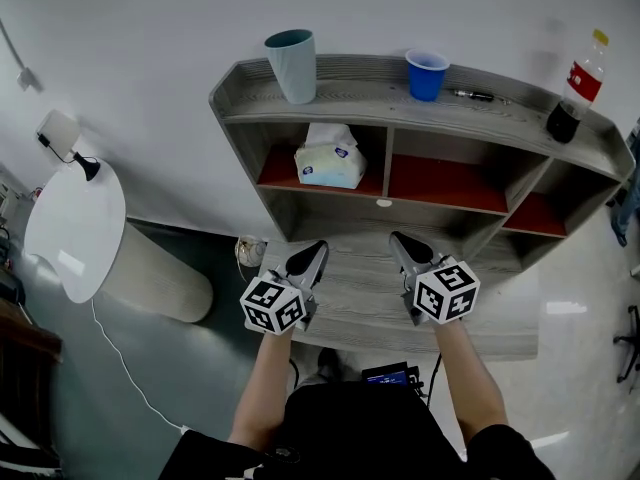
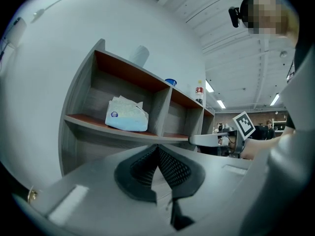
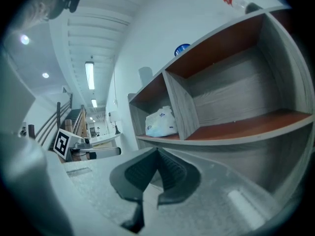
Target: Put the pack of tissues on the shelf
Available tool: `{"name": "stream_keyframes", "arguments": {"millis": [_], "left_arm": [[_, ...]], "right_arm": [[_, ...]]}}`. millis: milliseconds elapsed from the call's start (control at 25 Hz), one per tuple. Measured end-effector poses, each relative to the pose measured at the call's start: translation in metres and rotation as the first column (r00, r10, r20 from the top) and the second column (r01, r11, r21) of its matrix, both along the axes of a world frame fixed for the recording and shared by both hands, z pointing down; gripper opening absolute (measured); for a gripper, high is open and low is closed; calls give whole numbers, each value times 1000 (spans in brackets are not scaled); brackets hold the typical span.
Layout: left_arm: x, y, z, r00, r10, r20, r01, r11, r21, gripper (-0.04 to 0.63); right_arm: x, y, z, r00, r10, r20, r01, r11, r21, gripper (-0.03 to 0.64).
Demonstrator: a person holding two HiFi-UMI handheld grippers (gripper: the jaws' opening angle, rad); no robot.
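Note:
The pack of tissues [image 1: 329,158], white and pale blue, lies in the left compartment of the grey shelf [image 1: 390,103] on its red-brown board. It also shows in the left gripper view as the pack of tissues [image 2: 126,115] and in the right gripper view as the pack of tissues [image 3: 161,122]. My left gripper [image 1: 318,252] hovers shut and empty over the lower ledge, short of the pack. My right gripper [image 1: 396,241] is beside it, level with it, jaws together and holding nothing. In their own views the left gripper [image 2: 157,148] and right gripper [image 3: 157,152] show pads touching.
On the shelf top stand a teal cup [image 1: 292,64], a blue cup [image 1: 427,74], a pen [image 1: 473,95] and a cola bottle [image 1: 577,88]. A white round table [image 1: 74,230] with a small lamp [image 1: 62,136] is at the left. The middle compartment [image 1: 446,183] holds nothing.

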State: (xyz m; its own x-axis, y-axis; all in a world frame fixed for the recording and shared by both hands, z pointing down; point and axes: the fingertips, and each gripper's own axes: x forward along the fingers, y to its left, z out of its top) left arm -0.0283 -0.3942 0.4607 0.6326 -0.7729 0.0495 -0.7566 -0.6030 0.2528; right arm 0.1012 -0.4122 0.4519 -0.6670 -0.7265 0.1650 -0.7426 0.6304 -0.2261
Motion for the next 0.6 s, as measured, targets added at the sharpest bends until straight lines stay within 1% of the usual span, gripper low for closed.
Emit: {"name": "stream_keyframes", "arguments": {"millis": [280,440,600], "left_arm": [[5,29,17,1000,-23,14,23,999,-38,3],[5,36,19,1000,-25,19,26,999,-41,3],[11,41,14,1000,-1,22,2,1000,-30,3]], "right_arm": [[11,17,14,1000,-20,4,20,1000,-19,2],[15,27,17,1000,-14,2,14,1000,-18,2],[18,40,17,1000,-5,-9,5,1000,-13,2]]}}
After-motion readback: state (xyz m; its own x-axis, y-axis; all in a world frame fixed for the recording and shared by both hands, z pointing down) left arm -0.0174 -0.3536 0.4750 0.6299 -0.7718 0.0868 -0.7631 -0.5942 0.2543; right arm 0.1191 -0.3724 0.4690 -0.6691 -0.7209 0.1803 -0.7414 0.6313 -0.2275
